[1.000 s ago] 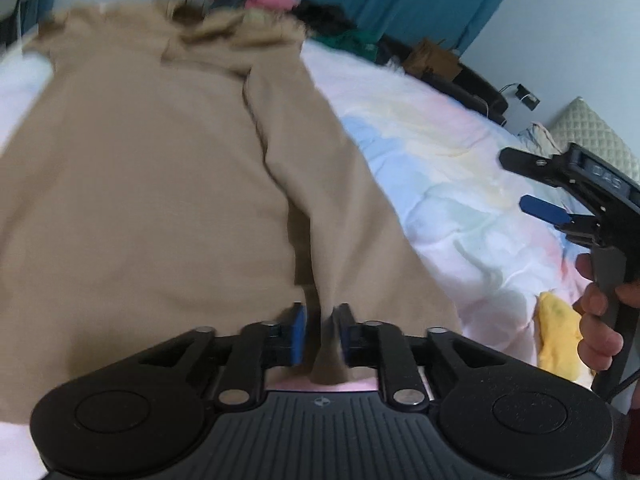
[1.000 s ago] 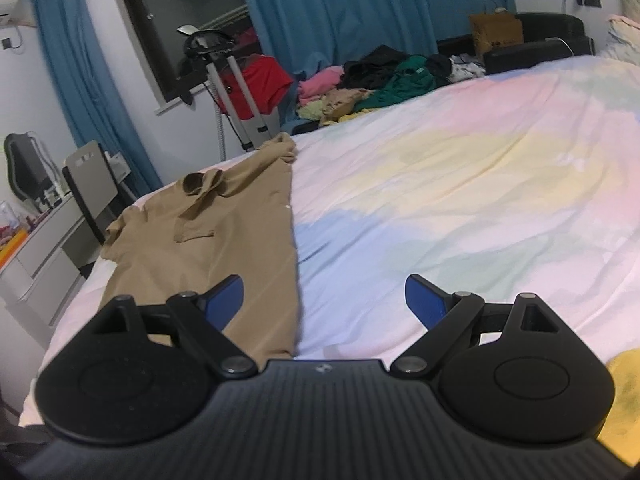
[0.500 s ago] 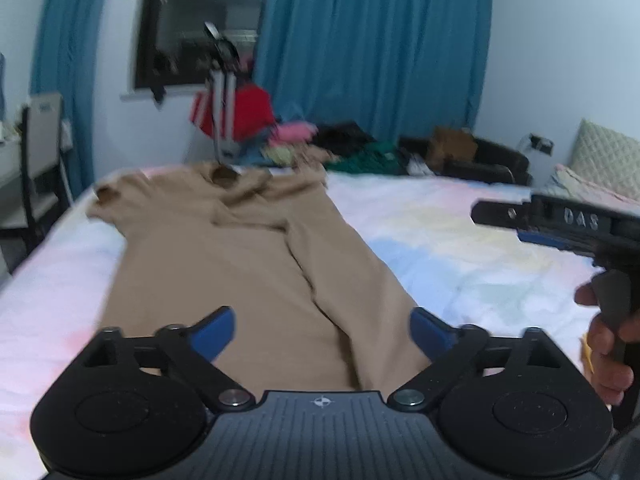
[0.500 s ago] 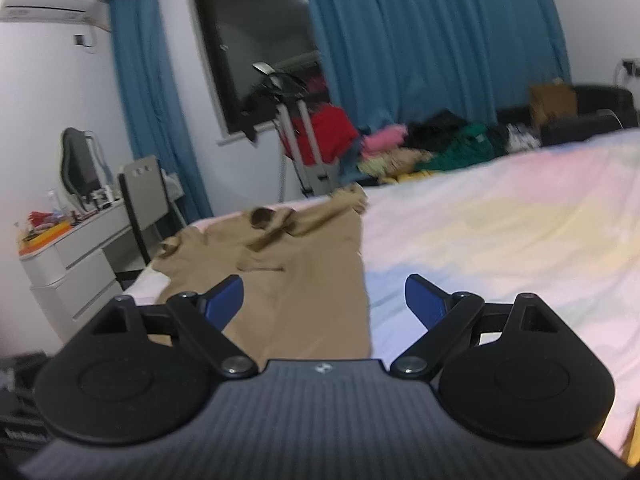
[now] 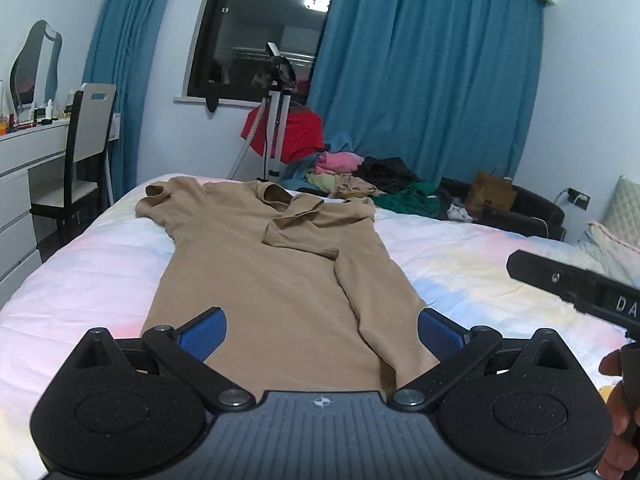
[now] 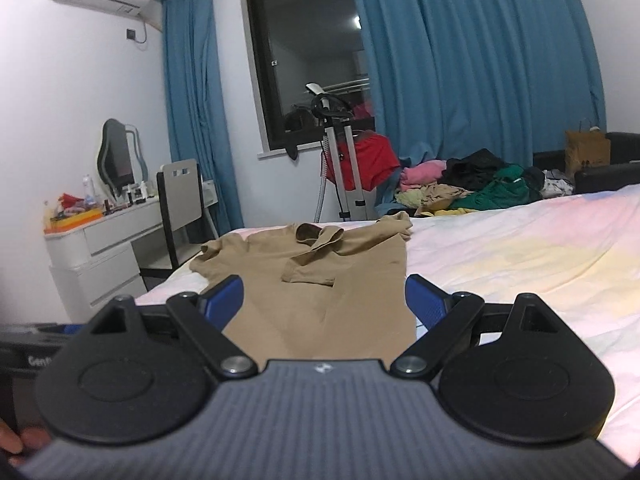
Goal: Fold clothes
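Note:
A tan short-sleeved garment (image 5: 276, 280) lies flat on the bed, its right side and right sleeve (image 5: 304, 232) folded in over the body. It also shows in the right wrist view (image 6: 320, 280). My left gripper (image 5: 322, 330) is open and empty, raised just above the garment's near hem. My right gripper (image 6: 324, 296) is open and empty, also near the hem end. The right gripper's body shows at the right edge of the left wrist view (image 5: 576, 292).
The bed (image 5: 480, 264) has a pastel quilt. A pile of clothes (image 5: 368, 184) and a garment steamer stand with a red cloth (image 5: 280, 128) stand beyond its far end. A white dresser and chair (image 5: 84, 144) are at the left. A pillow (image 5: 622, 216) is at right.
My left gripper opened, let go of the garment's folded edge and lifted back, tilting up. My right gripper swung left and now faces the garment.

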A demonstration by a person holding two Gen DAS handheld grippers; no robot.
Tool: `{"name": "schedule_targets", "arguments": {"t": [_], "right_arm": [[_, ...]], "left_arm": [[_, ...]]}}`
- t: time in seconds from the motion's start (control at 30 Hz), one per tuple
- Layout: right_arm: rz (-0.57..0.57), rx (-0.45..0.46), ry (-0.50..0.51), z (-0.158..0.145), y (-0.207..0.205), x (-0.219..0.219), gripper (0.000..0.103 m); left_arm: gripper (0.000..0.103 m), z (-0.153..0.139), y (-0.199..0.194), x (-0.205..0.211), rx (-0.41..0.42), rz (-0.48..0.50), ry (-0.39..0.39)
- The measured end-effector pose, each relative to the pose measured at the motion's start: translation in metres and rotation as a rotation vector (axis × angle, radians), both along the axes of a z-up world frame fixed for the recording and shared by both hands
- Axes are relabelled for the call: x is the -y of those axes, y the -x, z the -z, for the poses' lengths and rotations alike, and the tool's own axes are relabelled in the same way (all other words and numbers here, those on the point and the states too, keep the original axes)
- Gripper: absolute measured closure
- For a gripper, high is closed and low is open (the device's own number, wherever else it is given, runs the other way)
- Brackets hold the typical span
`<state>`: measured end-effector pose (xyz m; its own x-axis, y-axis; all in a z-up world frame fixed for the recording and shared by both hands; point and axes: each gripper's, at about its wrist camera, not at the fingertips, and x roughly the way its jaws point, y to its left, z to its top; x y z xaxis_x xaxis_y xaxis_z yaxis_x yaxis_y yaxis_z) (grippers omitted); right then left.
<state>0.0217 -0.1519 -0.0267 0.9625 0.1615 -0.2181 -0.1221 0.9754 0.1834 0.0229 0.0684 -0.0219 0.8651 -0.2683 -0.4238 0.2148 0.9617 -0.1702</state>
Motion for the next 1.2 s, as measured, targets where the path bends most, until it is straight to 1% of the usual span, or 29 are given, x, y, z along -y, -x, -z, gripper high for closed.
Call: {"name": "schedule_targets", "arguments": {"t": [0.1, 0.23, 0.37, 0.4, 0.47, 0.6, 0.67, 0.73, 0.83, 0.93, 1.0, 1.03, 1.07, 1.13, 1.17, 1.2], "right_arm": [[0.005, -0.015, 0.002, 0.005, -0.004, -0.002, 0.014], [0.036, -0.056, 0.010, 0.018, -0.011, -0.003, 0.014], [0.064, -0.069, -0.001, 0.028, -0.022, 0.001, 0.014], [0.074, -0.068, -0.009, 0.029, -0.025, 0.002, 0.014], [0.102, -0.063, -0.034, 0.033, -0.030, 0.006, 0.014], [0.143, -0.062, -0.011, 0.047, -0.041, 0.010, 0.014], [0.150, -0.073, -0.018, 0.055, -0.047, 0.013, 0.014], [0.149, -0.076, -0.053, 0.061, -0.052, 0.018, 0.014], [0.149, -0.113, -0.085, 0.071, -0.063, 0.023, 0.014], [0.136, -0.156, -0.104, 0.081, -0.073, 0.023, 0.014], [0.118, -0.180, -0.117, 0.087, -0.078, 0.022, 0.014], [0.120, -0.179, -0.115, 0.089, -0.080, 0.020, 0.014], [0.120, -0.179, -0.114, 0.090, -0.082, 0.019, 0.014], [0.120, -0.187, -0.112, 0.093, -0.090, 0.016, 0.014], [0.122, -0.191, -0.116, 0.095, -0.095, 0.016, 0.014], [0.123, -0.196, -0.119, 0.098, -0.100, 0.015, 0.014]], "left_arm": [[0.000, 0.005, -0.016, -0.009, -0.043, -0.023, 0.031], [0.000, 0.013, -0.041, -0.024, -0.106, -0.060, 0.072], [0.000, 0.027, -0.087, -0.058, -0.231, -0.157, 0.151], [0.000, 0.030, -0.097, -0.065, -0.251, -0.179, 0.165], [0.000, 0.035, -0.115, -0.079, -0.272, -0.215, 0.183], [0.000, 0.045, -0.150, -0.106, -0.314, -0.287, 0.218], [0.000, 0.052, -0.168, -0.123, -0.340, -0.333, 0.267], [0.001, 0.058, -0.187, -0.140, -0.363, -0.381, 0.325], [0.001, 0.066, -0.215, -0.166, -0.338, -0.450, 0.391], [0.002, 0.075, -0.247, -0.189, -0.296, -0.513, 0.421], [0.003, 0.084, -0.269, -0.204, -0.279, -0.547, 0.458], [0.003, 0.088, -0.279, -0.211, -0.270, -0.559, 0.484], [0.003, 0.091, -0.290, -0.215, -0.250, -0.559, 0.493], [0.004, 0.093, -0.312, -0.217, -0.203, -0.544, 0.470], [0.007, 0.094, -0.325, -0.216, -0.190, -0.535, 0.443], [0.007, 0.095, -0.337, -0.215, -0.176, -0.526, 0.416]]}}
